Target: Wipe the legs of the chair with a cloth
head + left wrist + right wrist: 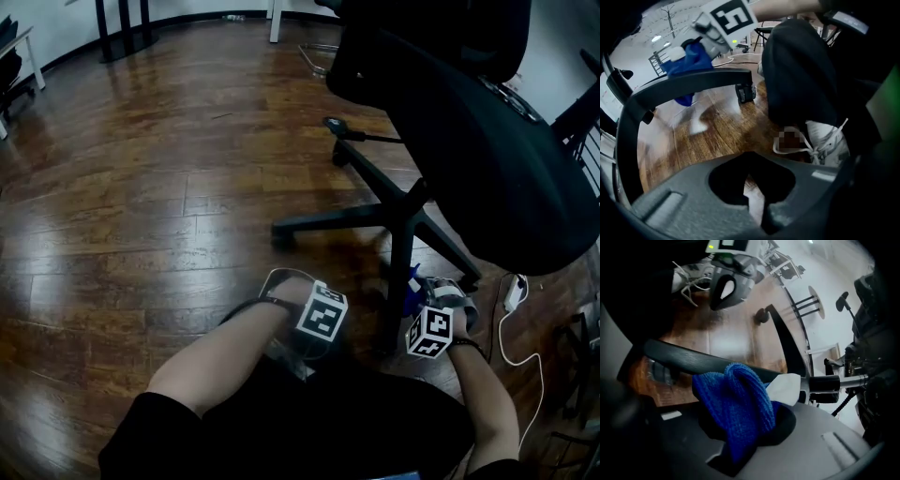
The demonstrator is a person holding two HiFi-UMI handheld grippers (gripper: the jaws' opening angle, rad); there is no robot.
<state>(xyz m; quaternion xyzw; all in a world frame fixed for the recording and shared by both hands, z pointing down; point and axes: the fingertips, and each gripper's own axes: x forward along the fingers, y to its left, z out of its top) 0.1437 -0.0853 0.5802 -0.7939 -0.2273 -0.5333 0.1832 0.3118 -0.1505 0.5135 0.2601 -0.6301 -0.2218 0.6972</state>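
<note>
The floor [141,206] is dark, glossy wood plank that reflects the room light. A pale wall [187,7] runs along the top edge of the head view, with black stand legs [122,28] at upper left. A white cable [511,328] loops over the planks at lower right.

The chair [487,141] is a black office type filling the upper right of the head view. Its star base spreads over the centre of the frame, and one leg [401,281] runs from the hub down toward the person. The cloth [736,404] is blue, knitted-looking and bunched into a lump. The right gripper [740,427] is clamped on it, and the lump lies against that leg, at lower centre-right of the head view. In the left gripper view a leg arches across the upper left and ends in a caster [745,92].

The left gripper [754,192] is closed with nothing between its jaws. It sits left of the leg in the head view.

The chair seat is cut off by the top and right edges. In the head view both grippers' tips are hidden below their marker cubes. A white patch beside the cloth in the right gripper view cannot be identified.
</note>
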